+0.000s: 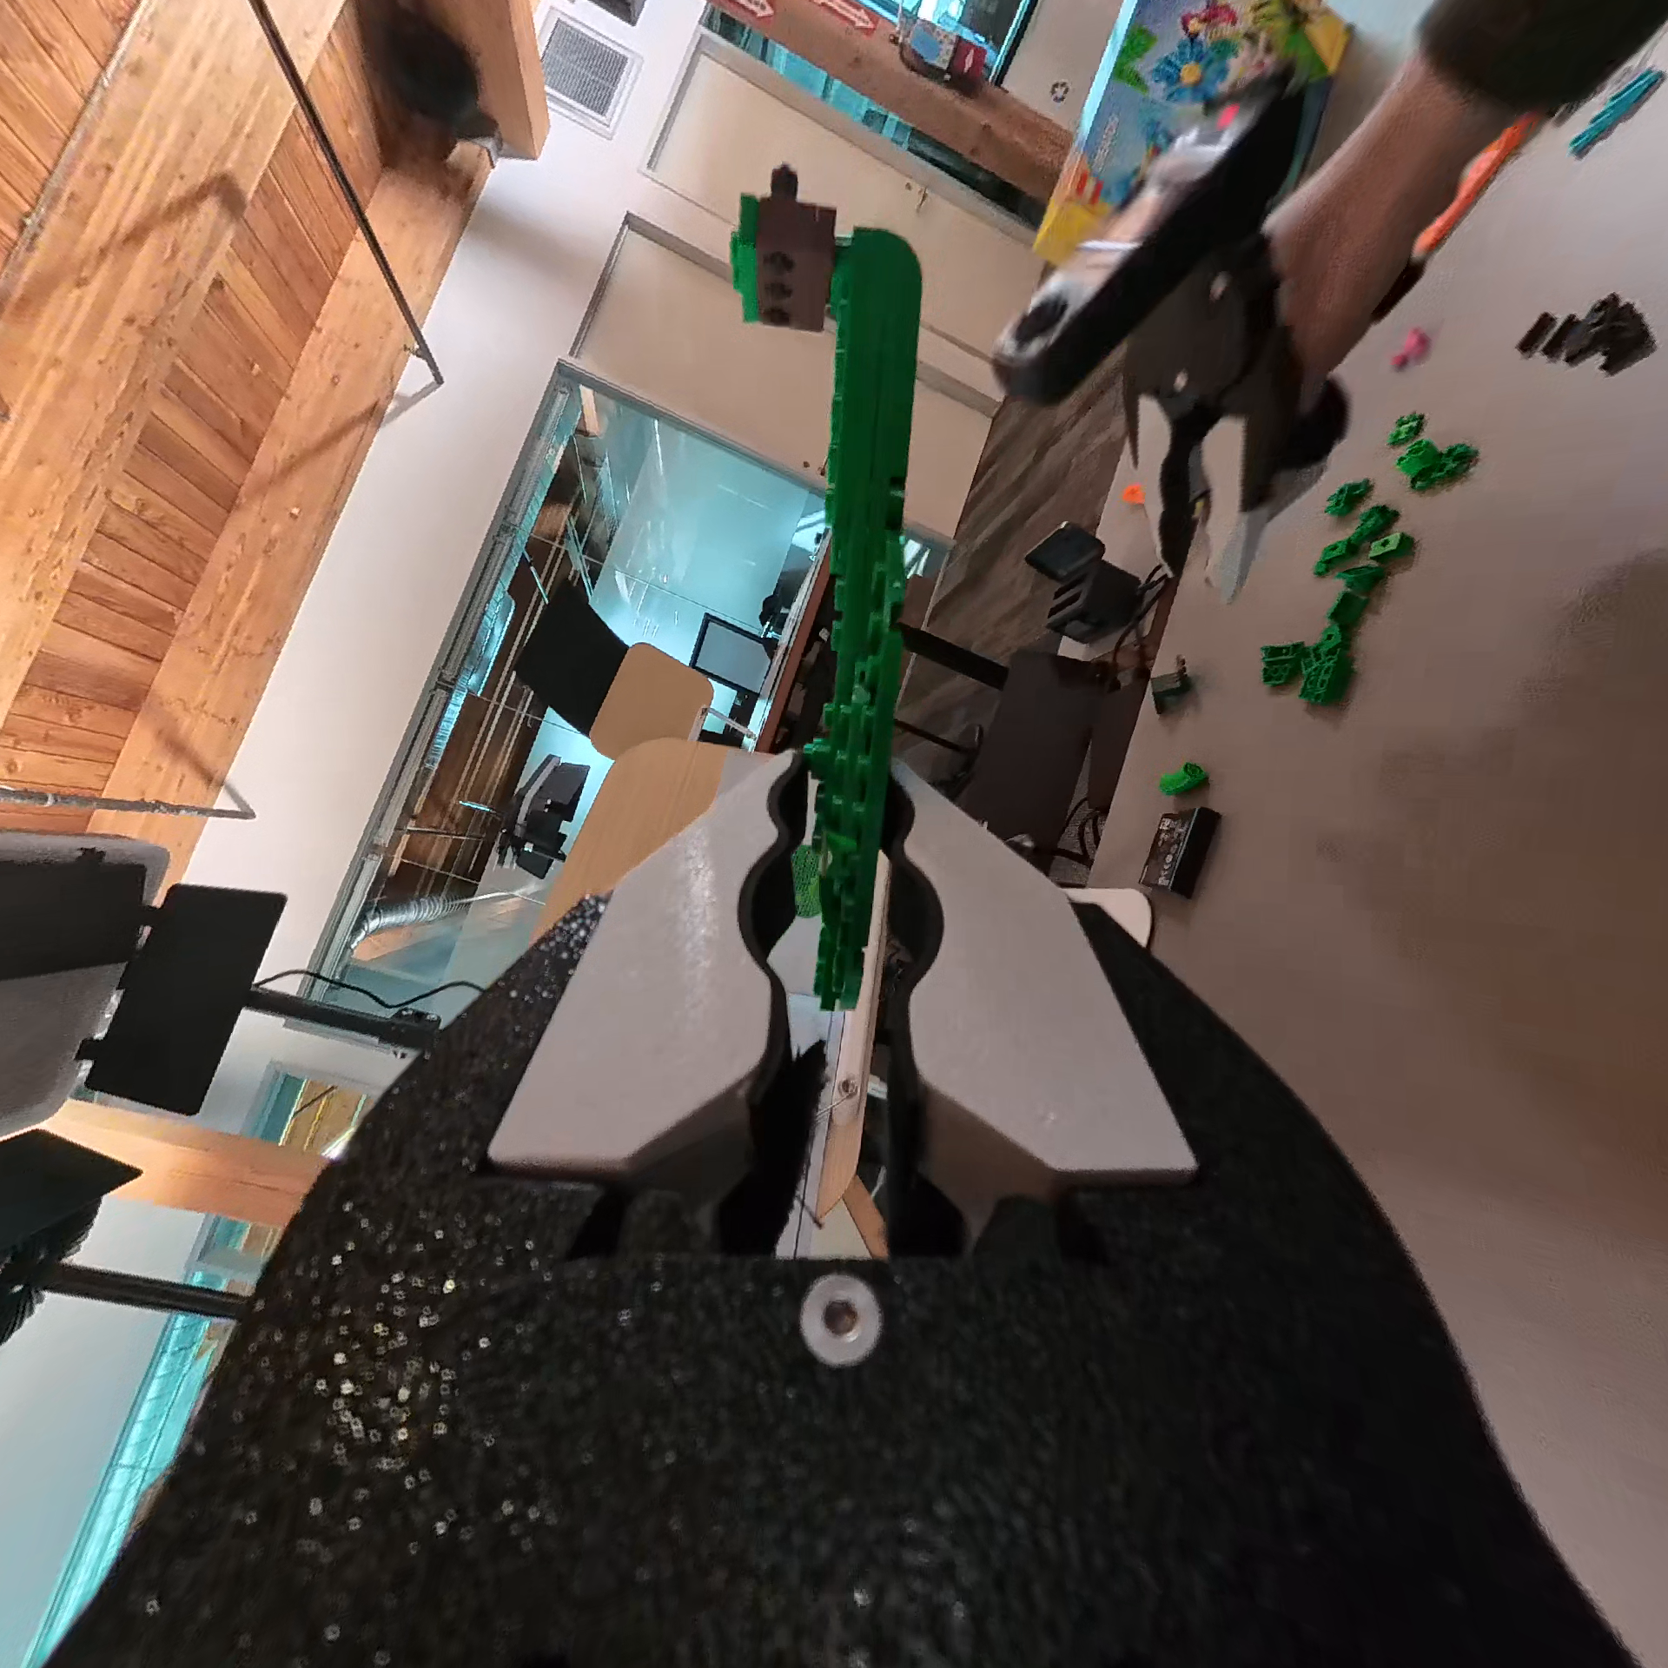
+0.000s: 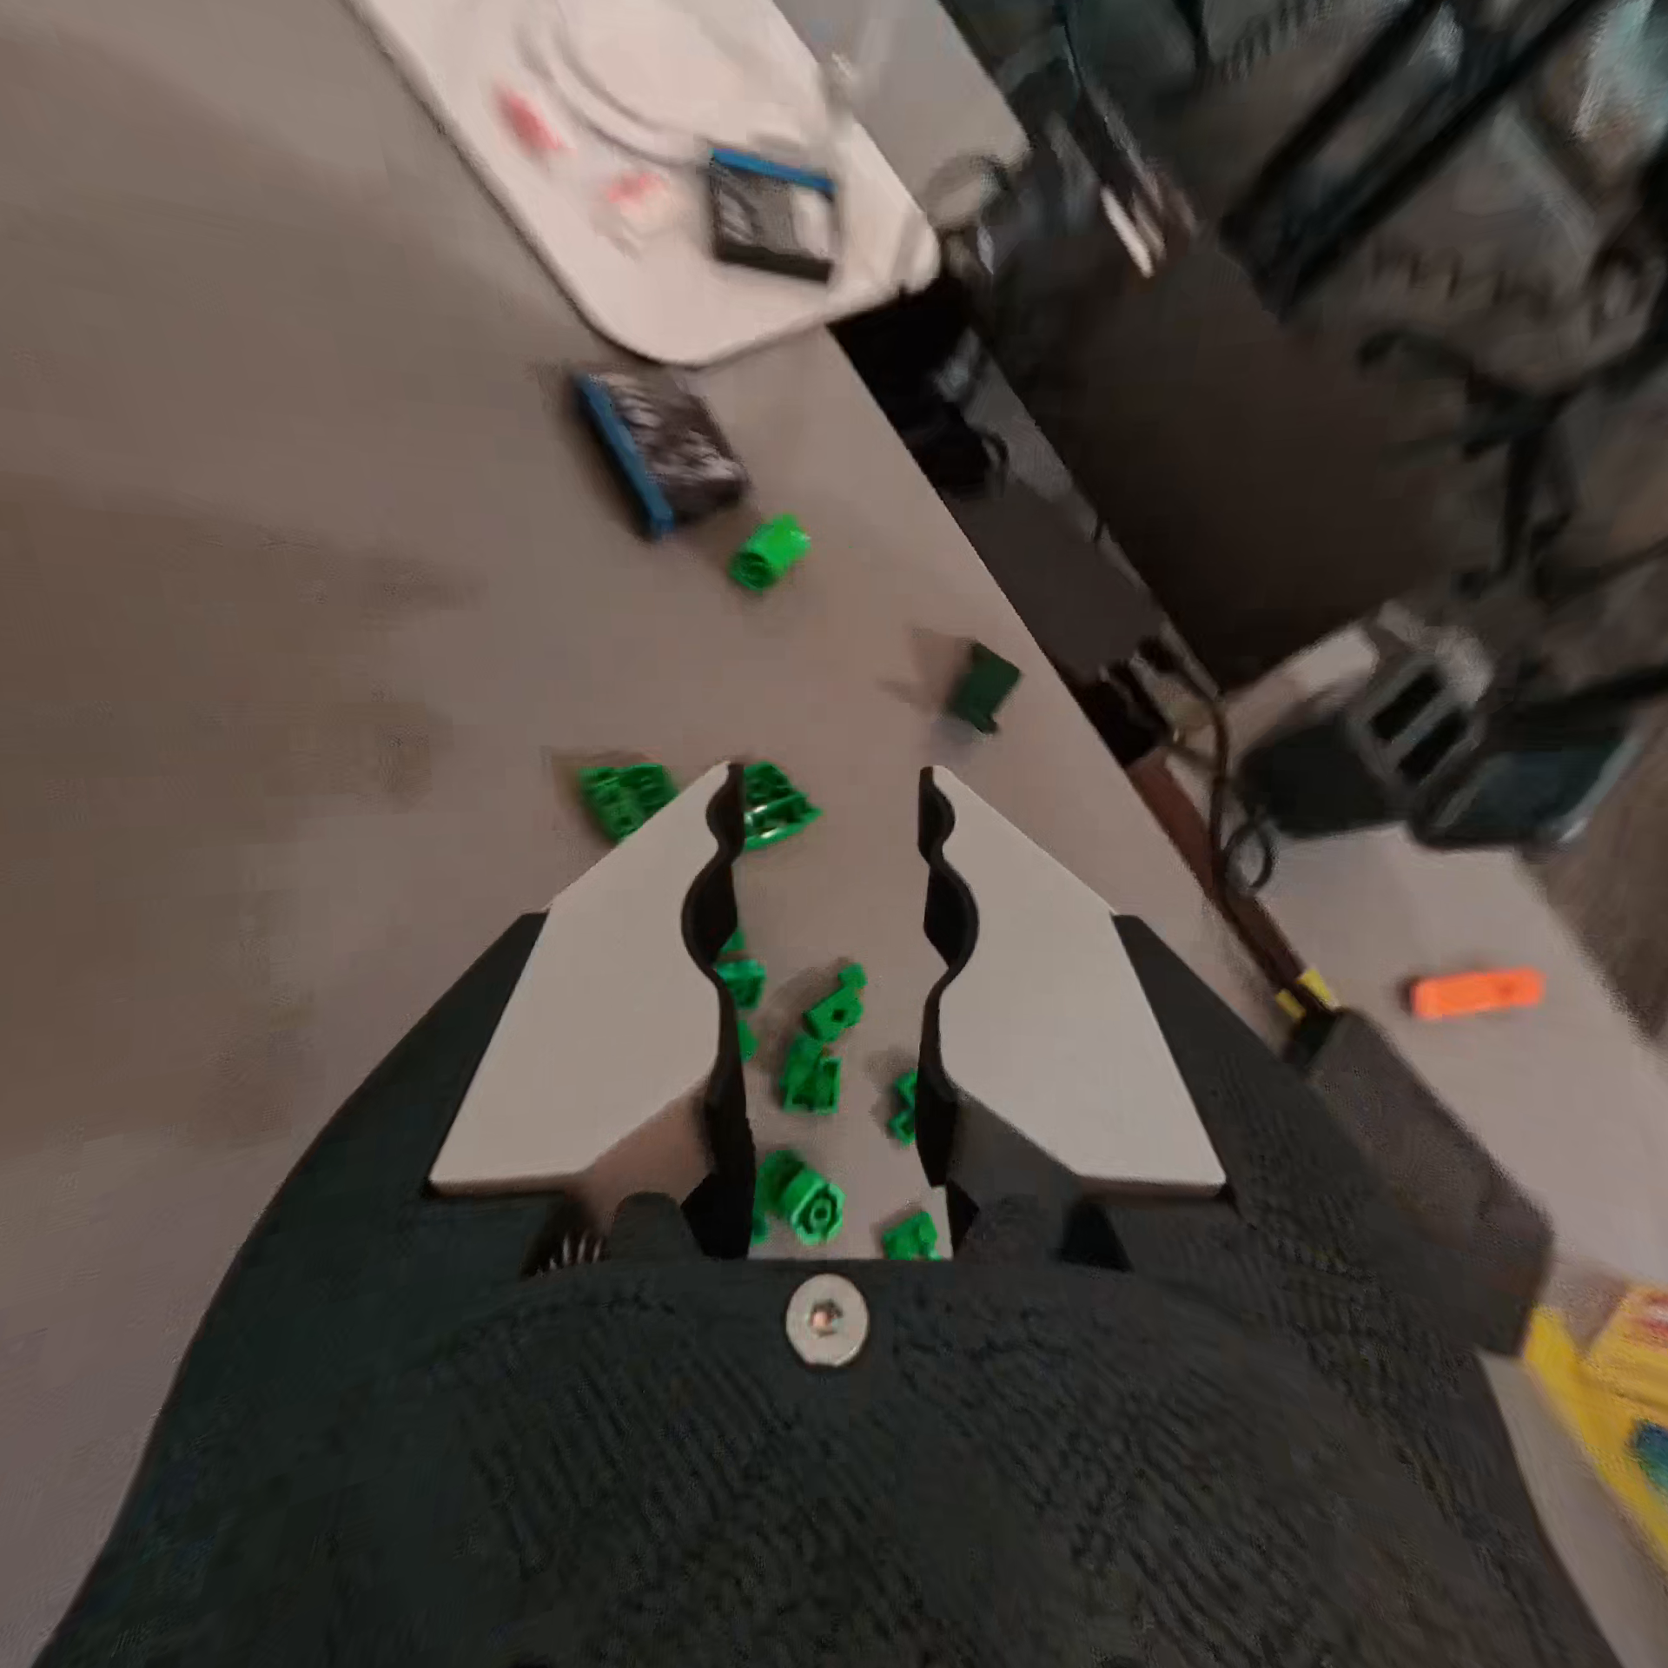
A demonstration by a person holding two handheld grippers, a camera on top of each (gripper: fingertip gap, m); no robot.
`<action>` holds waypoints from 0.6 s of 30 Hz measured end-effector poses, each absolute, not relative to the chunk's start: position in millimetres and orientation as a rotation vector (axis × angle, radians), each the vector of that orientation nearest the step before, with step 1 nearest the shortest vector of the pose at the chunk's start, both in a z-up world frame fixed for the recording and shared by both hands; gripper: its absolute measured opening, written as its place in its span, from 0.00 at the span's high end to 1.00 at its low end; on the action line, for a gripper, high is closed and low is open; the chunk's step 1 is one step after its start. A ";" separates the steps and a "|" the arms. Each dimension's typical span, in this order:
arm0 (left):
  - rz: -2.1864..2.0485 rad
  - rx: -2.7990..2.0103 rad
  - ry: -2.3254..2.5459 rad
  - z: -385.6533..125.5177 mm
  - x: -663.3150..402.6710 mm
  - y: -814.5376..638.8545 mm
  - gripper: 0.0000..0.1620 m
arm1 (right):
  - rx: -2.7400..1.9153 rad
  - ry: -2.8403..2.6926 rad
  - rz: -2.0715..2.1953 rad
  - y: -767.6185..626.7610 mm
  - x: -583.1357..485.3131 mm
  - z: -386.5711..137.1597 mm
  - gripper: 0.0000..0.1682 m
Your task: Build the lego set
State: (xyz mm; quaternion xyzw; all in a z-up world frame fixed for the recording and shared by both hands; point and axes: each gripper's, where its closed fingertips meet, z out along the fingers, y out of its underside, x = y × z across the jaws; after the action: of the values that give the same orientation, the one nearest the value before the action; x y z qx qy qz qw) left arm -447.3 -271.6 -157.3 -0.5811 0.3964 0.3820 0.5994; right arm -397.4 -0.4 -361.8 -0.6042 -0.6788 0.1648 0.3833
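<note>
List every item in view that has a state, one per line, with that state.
left gripper: shut on the green stem.
green stem: assembled, held up off the table, brown block on its far end.
brown block: attached to the stem.
right gripper: open, empty, above the loose green pieces.
loose green pieces: scattered, unassembled, on the table.
green cylinder piece: lying on its side.

Green strip (image 1: 865, 578) base hidden between fingers (image 1: 686, 948); right view motion-blurred; colourful box (image 1: 1200, 108) cut off at top edge.
</note>
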 end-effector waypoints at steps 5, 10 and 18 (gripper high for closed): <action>0.886 -1.371 0.904 -159.6 -454.9 -270.7 0.93 | -1.997 -1.440 0.635 50.6 -430.4 -409.3 0.72; 0.878 -1.410 0.894 -166.1 -464.5 -265.5 0.93 | -1.975 -1.401 0.523 72.1 -443.4 -429.6 0.76; 0.895 -1.439 0.885 -170.0 -472.2 -263.2 0.93 | -1.628 -1.590 0.486 55.7 -458.4 -409.1 0.91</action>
State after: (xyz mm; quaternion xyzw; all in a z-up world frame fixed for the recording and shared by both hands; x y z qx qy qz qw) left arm -472.2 -263.2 -170.0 -0.6149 0.3781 0.3825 0.5768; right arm -458.4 55.7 -409.1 -0.6425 -0.6272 0.1917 0.3962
